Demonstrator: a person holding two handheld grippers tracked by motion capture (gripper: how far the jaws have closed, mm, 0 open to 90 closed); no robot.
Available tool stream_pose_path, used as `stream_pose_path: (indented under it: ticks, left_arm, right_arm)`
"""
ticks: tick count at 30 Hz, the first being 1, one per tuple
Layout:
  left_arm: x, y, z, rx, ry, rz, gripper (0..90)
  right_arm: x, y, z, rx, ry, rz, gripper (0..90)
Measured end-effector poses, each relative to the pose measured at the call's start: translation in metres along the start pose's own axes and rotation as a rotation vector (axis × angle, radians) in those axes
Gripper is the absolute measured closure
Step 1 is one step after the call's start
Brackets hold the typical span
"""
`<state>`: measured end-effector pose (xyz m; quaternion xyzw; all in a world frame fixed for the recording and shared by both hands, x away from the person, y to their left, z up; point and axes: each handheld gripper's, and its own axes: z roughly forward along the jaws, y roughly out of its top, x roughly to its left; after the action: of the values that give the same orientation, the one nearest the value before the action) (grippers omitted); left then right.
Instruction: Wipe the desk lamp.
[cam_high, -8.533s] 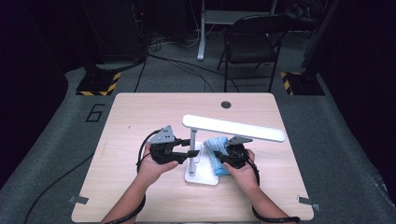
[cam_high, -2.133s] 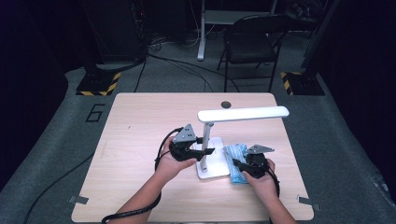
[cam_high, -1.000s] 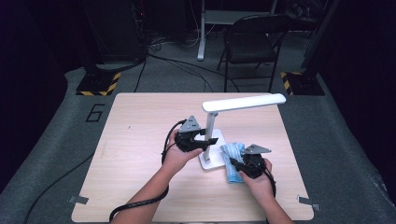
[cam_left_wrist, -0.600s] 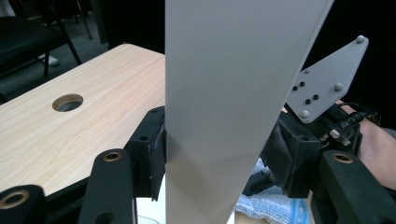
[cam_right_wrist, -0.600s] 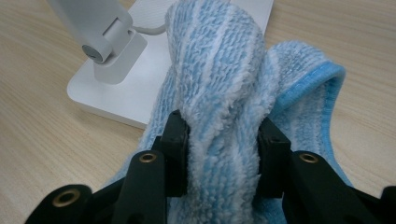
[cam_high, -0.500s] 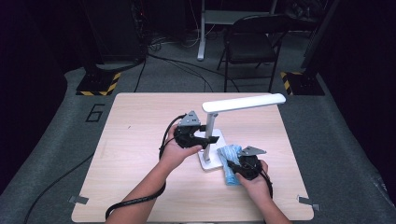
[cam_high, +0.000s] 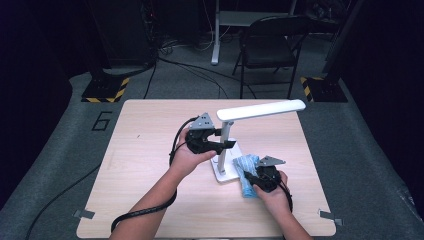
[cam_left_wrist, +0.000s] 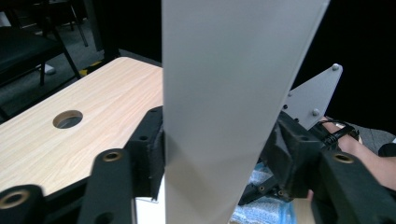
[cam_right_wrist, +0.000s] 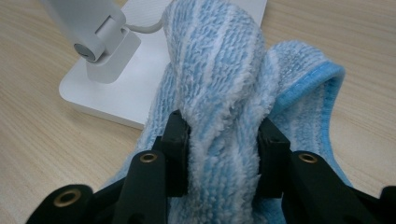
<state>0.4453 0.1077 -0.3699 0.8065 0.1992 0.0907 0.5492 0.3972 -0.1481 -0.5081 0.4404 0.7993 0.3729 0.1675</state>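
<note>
A white desk lamp stands on the wooden table (cam_high: 145, 165), with its flat base (cam_high: 223, 172), upright stem (cam_high: 226, 131) and level head (cam_high: 261, 109). My left gripper (cam_high: 226, 145) reaches in from the left and is shut on the stem. In the left gripper view the stem (cam_left_wrist: 219, 93) sits between both pads of this gripper (cam_left_wrist: 217, 154), whose jaws have just been closing. A blue and white striped cloth (cam_high: 246, 167) lies bunched beside the base. My right gripper (cam_high: 250, 176) is shut on a fold of the cloth (cam_right_wrist: 224, 70), its pads (cam_right_wrist: 176, 140) pressing into the pile.
A round cable hole (cam_left_wrist: 68, 119) is cut in the tabletop beyond the lamp. A black folding chair (cam_high: 270, 45) stands behind the table's far edge. Tape tabs (cam_high: 82, 214) mark the near corners. The lamp's hinge (cam_right_wrist: 100, 35) rises just left of the cloth.
The left gripper has slid a little way up the lamp's stem. Several seconds ago the head lay lower and slanted; it is higher and level now. The right hand has kept still on the cloth.
</note>
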Motion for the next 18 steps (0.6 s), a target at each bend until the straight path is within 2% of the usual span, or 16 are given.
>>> stream_pose_path:
  ticks: [4,7,8,11,13,16,17,18]
  left_arm:
    - [-0.001,-0.001,0.0,-0.002,0.004,0.008,51.1]
    - [-0.002,0.0,0.001,0.003,0.019,0.031,51.7]
    - [-0.002,0.0,0.001,0.003,0.021,0.029,51.7]
    - [-0.002,-0.001,0.001,0.002,0.024,0.038,51.8]
    - [-0.003,-0.001,0.002,0.001,0.026,0.034,51.9]
    - [-0.004,-0.001,0.001,0.009,0.035,0.039,52.1]
    - [-0.004,-0.001,0.001,0.01,0.034,0.038,52.1]
    - [-0.004,-0.001,0.001,0.008,0.031,0.038,52.1]
  right_arm:
    - [0.002,0.0,0.0,-0.009,-0.009,-0.004,63.3]
    - [0.008,0.001,0.0,0.005,-0.012,0.003,65.0]
    - [0.01,0.001,0.001,0.007,-0.016,-0.016,65.4]
    - [0.027,0.002,0.003,0.009,-0.043,-0.049,66.5]
    - [0.042,0.003,0.006,0.006,-0.033,-0.091,67.1]
    - [0.062,0.004,0.009,0.023,0.016,-0.149,67.3]
    - [0.068,0.003,0.01,0.007,0.018,-0.129,67.2]
    - [0.07,0.003,0.01,0.012,0.037,-0.145,67.1]
